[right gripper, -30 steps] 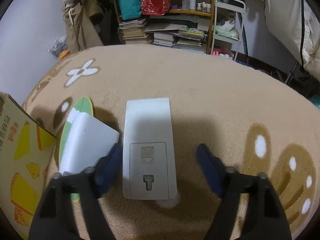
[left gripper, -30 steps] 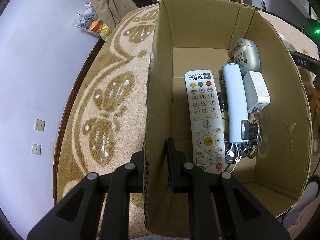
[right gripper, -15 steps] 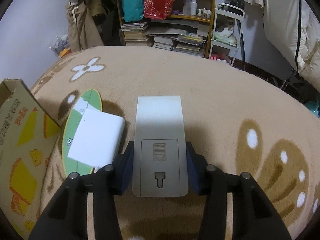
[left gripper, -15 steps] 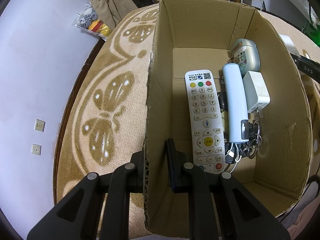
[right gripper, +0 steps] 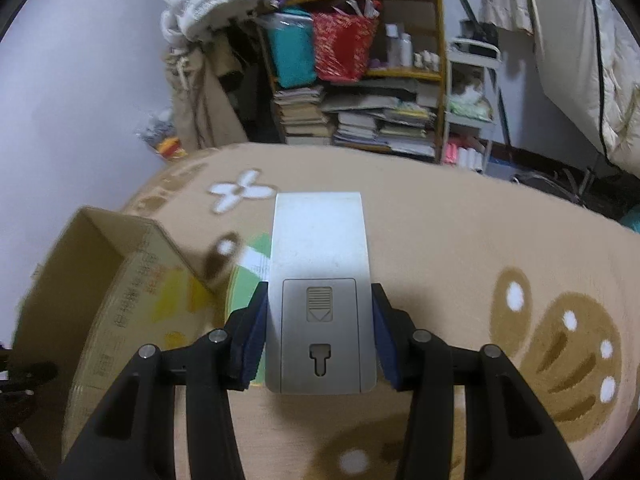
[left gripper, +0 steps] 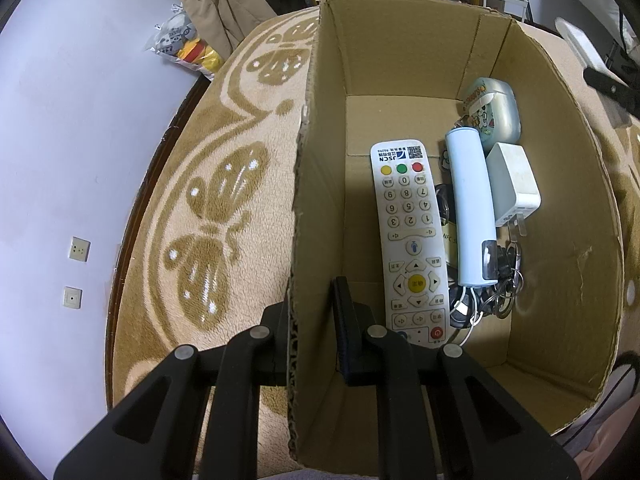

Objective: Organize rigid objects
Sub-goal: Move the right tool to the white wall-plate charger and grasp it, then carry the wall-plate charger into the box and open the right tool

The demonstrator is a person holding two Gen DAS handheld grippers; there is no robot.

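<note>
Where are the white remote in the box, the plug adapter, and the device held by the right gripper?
white remote (left gripper: 410,236), left wrist view, on its number keys.
plug adapter (left gripper: 512,180), left wrist view, on its white body.
white device (right gripper: 320,256), right wrist view, on its plain upper back.

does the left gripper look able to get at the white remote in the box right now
Probably not as things stand. The left gripper is shut on the cardboard box wall, one finger inside, one outside. The white remote lies uncovered just beyond the inner finger, so letting go of the wall would free the way.
</note>
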